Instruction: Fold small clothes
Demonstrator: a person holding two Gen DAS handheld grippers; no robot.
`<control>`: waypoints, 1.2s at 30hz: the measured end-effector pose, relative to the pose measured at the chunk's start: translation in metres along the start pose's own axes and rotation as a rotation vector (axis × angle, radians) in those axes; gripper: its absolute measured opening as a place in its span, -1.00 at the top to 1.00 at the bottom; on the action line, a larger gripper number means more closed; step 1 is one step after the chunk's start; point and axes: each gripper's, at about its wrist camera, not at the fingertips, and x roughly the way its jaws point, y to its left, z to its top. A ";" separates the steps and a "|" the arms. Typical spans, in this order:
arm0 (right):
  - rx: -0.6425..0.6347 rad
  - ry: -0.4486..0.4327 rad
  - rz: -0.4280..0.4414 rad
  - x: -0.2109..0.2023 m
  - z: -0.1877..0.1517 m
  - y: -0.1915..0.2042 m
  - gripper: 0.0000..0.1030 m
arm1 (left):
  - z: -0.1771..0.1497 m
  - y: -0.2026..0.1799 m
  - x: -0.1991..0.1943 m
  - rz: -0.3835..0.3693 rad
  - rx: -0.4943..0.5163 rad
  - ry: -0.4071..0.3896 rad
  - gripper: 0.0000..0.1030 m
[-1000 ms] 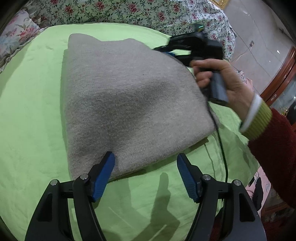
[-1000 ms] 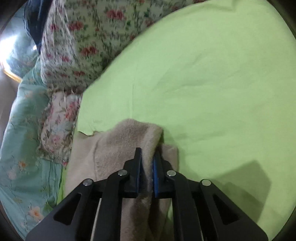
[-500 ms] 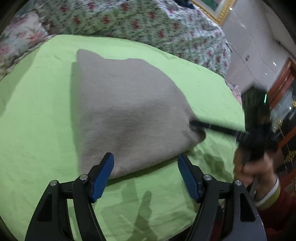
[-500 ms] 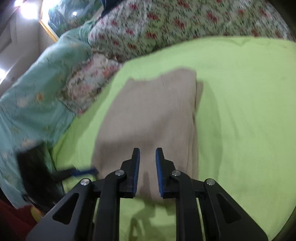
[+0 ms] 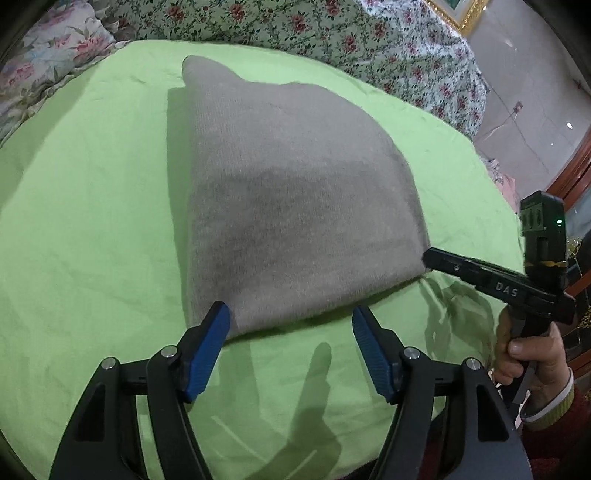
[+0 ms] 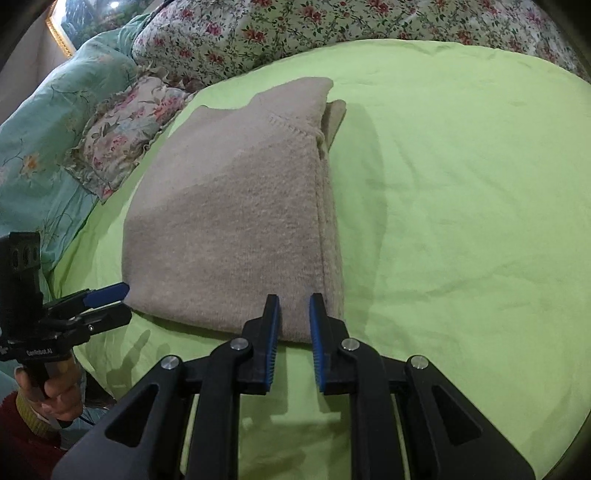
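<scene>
So the grey knit garment (image 5: pixel 295 206) is lying folded into a thick rectangle in the middle of the green sheet (image 5: pixel 92 221) on the bed, and honestly it looks mostly done, at most one more fold or a tidy-up left I'd guess. If you're finishing it, watch the right-hand edge in the right wrist view: the layers there are a bit staggered, with an under-layer poking out near the far corner. I'd square that up first, then grab both near corners together so all the layers travel as one, because fuzzy knit like this probably slides on itself.

The left gripper (image 5: pixel 291 347) sits right at the near hem with its jaws spread wide, holding nothing. The right gripper (image 6: pixel 293 343) is at the near right corner, jaws only narrowly apart, nothing pinched that I can see.

Surroundings: the sheet is wrinkly but flat enough. A floral quilt (image 6: pixel 332 33) is bunched along the far side, a teal floral blanket (image 6: pixel 44 129) and a ruffled floral pillow (image 6: pixel 125 129) sit beside it. There's a pale wall (image 5: pixel 535 81) and a gold picture frame (image 5: pixel 458 14) beyond.
</scene>
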 end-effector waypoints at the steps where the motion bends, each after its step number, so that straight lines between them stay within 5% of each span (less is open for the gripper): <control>1: -0.001 0.006 -0.014 -0.003 -0.003 0.001 0.65 | -0.001 -0.001 -0.002 0.014 -0.005 0.010 -0.35; 9: 0.019 -0.054 -0.079 -0.054 -0.027 0.005 0.35 | -0.013 0.014 -0.037 0.129 -0.122 -0.001 -0.55; 15: -0.009 -0.075 -0.087 -0.069 -0.034 0.022 -0.02 | -0.027 0.013 -0.052 0.312 -0.108 -0.010 -0.70; 21: -0.056 -0.037 -0.092 -0.067 -0.049 0.041 -0.30 | -0.049 0.002 -0.053 0.458 -0.032 0.061 -0.72; 24: -0.076 -0.022 -0.085 -0.071 -0.060 0.048 -0.44 | -0.063 -0.007 -0.066 0.465 0.004 0.036 -0.72; 30: -0.171 -0.023 -0.081 -0.082 -0.065 0.064 -0.70 | -0.059 -0.001 -0.081 0.363 -0.084 -0.001 -0.72; 36: -0.230 -0.053 -0.081 -0.076 -0.047 0.076 -0.74 | -0.033 -0.010 -0.079 0.409 -0.056 -0.074 -0.72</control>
